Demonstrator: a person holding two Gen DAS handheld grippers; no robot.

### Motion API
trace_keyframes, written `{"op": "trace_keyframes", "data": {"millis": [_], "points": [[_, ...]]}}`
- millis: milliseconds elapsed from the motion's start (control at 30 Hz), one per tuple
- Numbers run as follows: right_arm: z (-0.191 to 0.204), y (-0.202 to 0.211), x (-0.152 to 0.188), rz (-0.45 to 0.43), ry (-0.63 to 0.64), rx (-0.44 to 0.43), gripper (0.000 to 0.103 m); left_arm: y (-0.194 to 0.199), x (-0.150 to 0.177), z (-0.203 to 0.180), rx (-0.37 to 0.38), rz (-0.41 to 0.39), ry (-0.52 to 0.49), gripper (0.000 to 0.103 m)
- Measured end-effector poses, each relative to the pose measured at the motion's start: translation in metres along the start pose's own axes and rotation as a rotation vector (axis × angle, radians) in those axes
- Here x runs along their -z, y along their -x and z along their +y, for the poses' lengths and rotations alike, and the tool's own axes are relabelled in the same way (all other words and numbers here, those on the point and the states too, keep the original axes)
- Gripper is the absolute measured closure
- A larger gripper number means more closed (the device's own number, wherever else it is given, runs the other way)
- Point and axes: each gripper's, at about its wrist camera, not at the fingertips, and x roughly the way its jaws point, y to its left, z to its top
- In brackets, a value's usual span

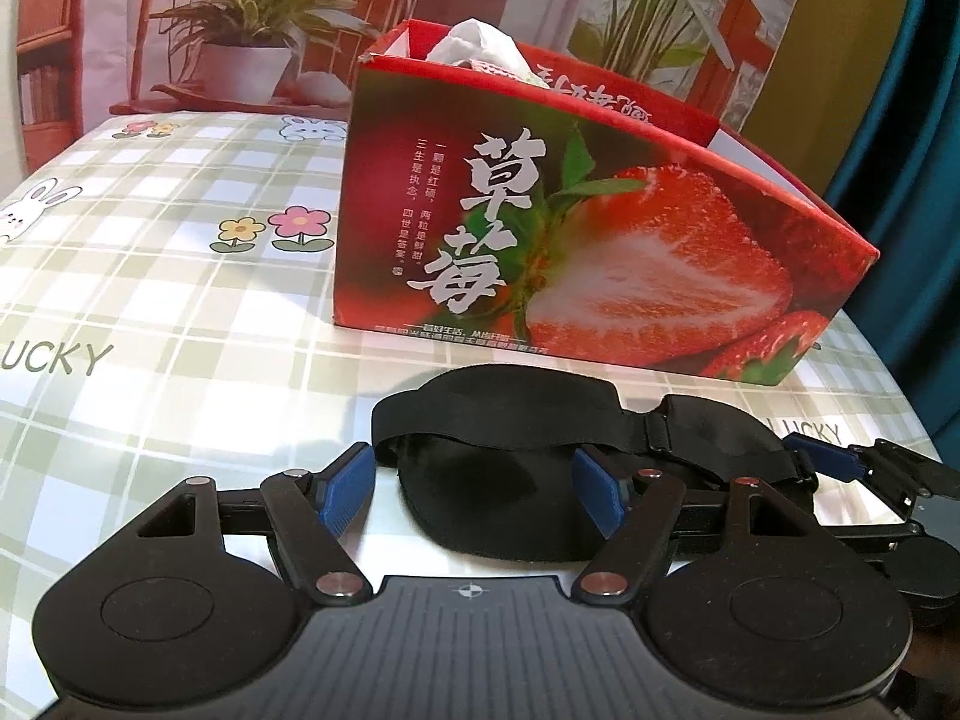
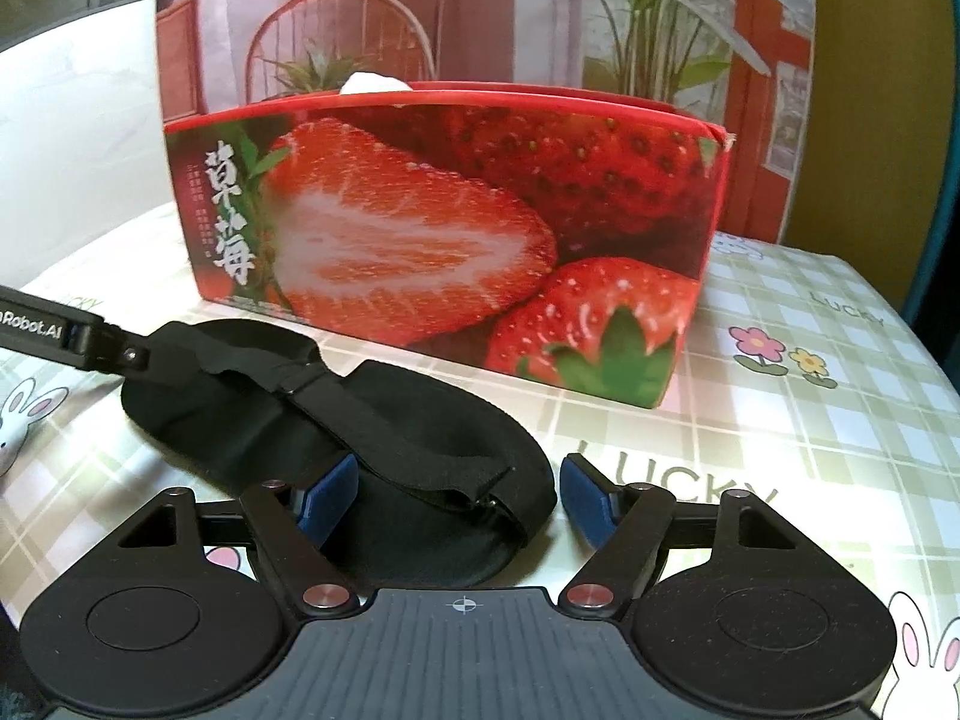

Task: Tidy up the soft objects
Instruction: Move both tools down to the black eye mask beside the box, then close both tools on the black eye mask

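Lying just before the red strawberry-printed cardboard box (image 1: 600, 252): a black fabric sleep mask (image 2: 336, 420). Straddling its ends with jaws open, not gripping: left gripper (image 1: 474, 495), right gripper (image 2: 459, 495).

The strawberry box (image 1: 600, 228) stands on the desk (image 1: 180, 276) just behind the black eye mask (image 1: 480, 480), walling off the way straight ahead. White soft stuff (image 1: 474, 42) pokes from its open top. Left of the box the checked cloth lies bare; to its right, seemingly, only a narrow strip.
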Motion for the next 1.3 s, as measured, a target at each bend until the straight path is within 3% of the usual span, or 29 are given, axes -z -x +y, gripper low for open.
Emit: {"op": "trace_keyframes", "data": {"millis": [667, 833, 967, 1167, 1300], "points": [[-0.001, -0.001, 0.0, 0.0, -0.005, -0.005, 0.031, -0.002, 0.007, -0.017, -0.015, 0.013, -0.121, 0.028], [-0.003, 0.001, -0.001, 0.012, -0.022, 0.044, 0.017, -0.003, 0.007, -0.017, -0.016, 0.017, -0.132, 0.028], [-0.005, 0.013, -0.006, -0.005, -0.05, 0.043, 0.016, -0.003, 0.006, -0.015, -0.018, 0.021, -0.139, 0.028], [-0.004, 0.026, -0.008, 0.038, -0.113, -0.006, 0.019, -0.002, 0.006, -0.015, -0.012, 0.023, -0.134, 0.029], [-0.005, 0.021, -0.006, 0.103, -0.158, -0.033, 0.032, -0.001, 0.007, -0.015, -0.01, 0.02, -0.128, 0.029]]}}
